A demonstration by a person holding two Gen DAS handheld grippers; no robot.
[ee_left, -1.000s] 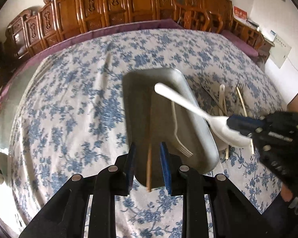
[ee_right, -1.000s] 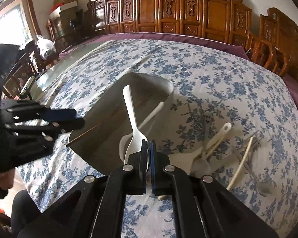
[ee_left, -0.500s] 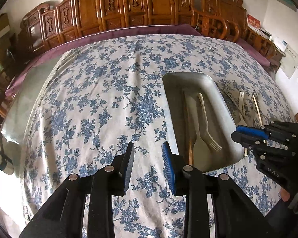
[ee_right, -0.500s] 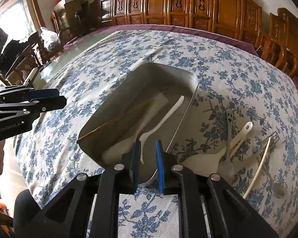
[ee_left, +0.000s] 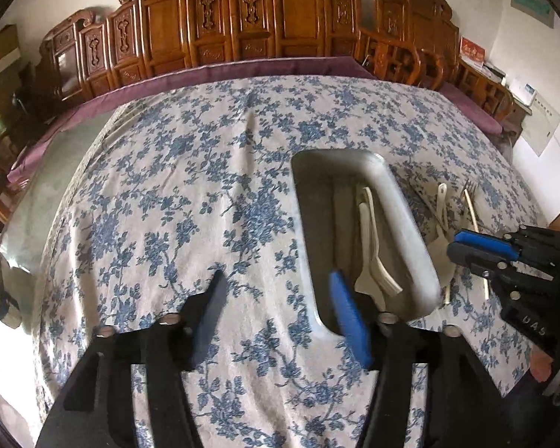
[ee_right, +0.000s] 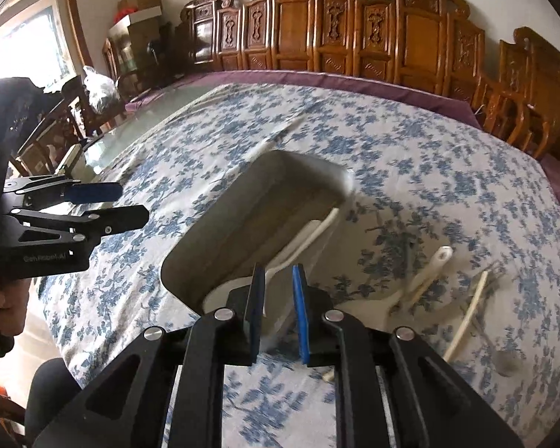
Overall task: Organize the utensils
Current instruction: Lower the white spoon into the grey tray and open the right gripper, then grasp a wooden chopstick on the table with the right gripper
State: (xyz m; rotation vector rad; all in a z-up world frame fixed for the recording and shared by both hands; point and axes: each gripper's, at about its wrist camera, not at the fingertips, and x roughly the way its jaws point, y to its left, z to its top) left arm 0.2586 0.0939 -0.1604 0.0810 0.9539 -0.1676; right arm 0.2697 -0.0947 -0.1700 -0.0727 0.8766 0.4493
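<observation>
Left tool (ee_left: 276, 310): my jaws have just been opening, wide now, nothing between them.
Right tool (ee_right: 278, 310): slightly parted, empty; its spoon (ee_left: 367, 257) now lies in the tray (ee_left: 310, 224).
Remaining: utensils (ee_right: 466, 310) on bench (ee_left: 205, 186), 3 o'clock of the tray.

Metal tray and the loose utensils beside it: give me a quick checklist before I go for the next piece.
1. Left gripper empty, jaws just opened: ok.
2. Right gripper empty, jaws slightly apart: ok.
3. White utensils lie inside the metal tray: ok.
4. Loose utensils on the tablecloth beside the tray: not ok, remaining.
5. Loose pieces overlap, a clean single pick: cannot tell.
</observation>
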